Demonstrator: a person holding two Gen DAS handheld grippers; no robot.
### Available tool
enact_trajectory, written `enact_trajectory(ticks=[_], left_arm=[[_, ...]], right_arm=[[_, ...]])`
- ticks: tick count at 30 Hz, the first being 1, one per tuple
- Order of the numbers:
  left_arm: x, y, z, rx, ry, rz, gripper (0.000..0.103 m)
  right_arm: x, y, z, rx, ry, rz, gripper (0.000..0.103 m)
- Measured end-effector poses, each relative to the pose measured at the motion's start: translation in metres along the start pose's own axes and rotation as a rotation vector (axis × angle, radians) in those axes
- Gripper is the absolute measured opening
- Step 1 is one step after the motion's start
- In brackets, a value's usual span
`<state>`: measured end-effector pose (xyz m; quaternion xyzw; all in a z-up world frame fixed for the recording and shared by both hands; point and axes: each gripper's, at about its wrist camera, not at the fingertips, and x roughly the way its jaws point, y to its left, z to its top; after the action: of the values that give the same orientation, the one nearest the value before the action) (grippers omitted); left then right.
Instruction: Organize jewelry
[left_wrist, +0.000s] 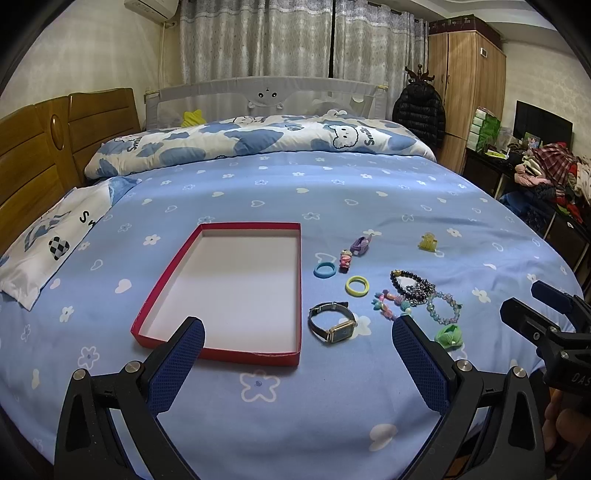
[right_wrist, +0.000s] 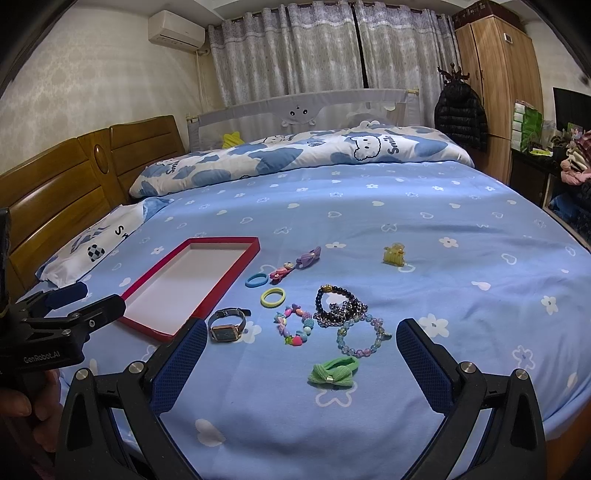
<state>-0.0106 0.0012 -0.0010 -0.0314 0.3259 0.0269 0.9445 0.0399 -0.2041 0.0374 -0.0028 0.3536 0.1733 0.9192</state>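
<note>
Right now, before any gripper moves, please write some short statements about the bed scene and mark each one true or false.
1. The red tray holds nothing. True.
2. The watch lies inside the tray. False: it lies on the sheet beside it.
3. Both the left gripper and the right gripper are open. True.
4. The yellow hair clip touches the bracelets. False: it lies apart, farther away.
5. The green bow lies nearest the right gripper. True.
</note>
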Motion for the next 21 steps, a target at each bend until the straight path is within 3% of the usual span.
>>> enact_trajectory(ticks=[21], left_arm=[[0.0083, -0.0022, -0.0032, 0.001, 0.016, -0.004, 0.102]], right_arm=[[-0.0002, 0.0033, -0.0049, 0.012, 0.014, 0.013, 0.103]])
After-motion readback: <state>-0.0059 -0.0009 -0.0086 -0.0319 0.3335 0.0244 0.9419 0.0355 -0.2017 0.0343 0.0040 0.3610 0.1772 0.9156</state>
